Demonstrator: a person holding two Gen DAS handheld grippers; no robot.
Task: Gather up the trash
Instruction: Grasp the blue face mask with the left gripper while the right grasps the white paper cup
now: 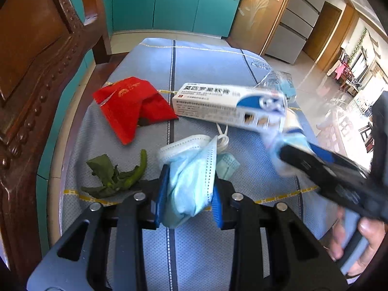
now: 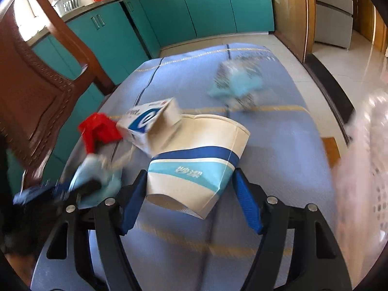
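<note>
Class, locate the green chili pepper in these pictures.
In the left wrist view, the green chili pepper lies on the blue cloth, lower left, beside wilted leaves and below the red packet.
</note>
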